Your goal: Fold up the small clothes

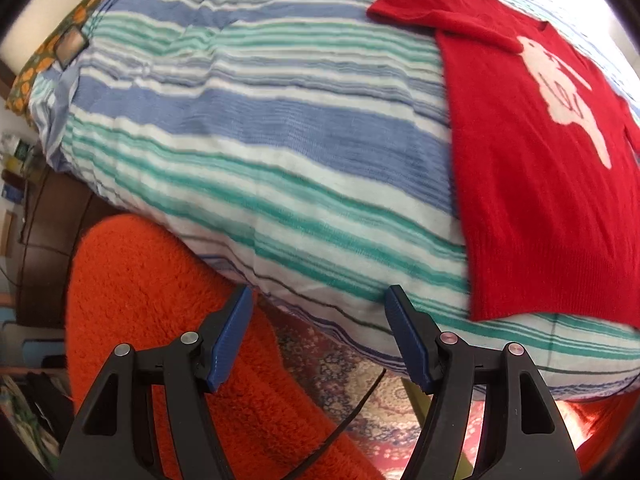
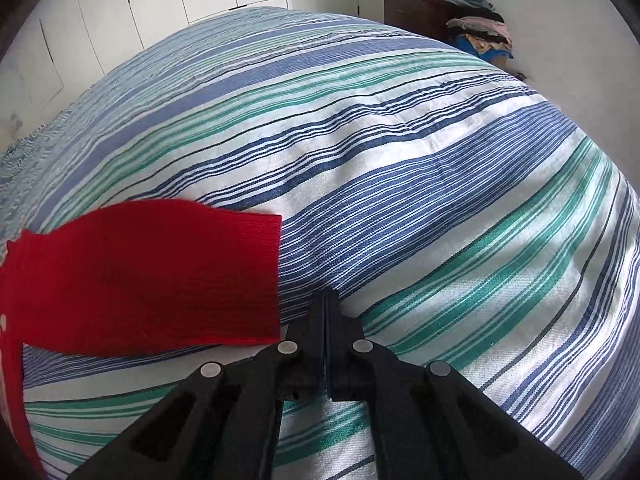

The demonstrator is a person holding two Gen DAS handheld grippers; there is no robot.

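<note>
Right gripper jaws pressed together, empty, just right of red sweater sleeve cuff. Left gripper jaws wide apart, empty, over bed edge, red sweater flat on striped bedspread, up-right of it.

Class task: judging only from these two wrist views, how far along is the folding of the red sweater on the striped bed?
Done: the red sweater lies flat on the striped bedspread, one sleeve already crossing its chest. In hand: nothing; the left gripper is open at the bed's edge, and the right gripper is shut and empty beside the other sleeve. Left: that sleeve and the body folds.
</note>
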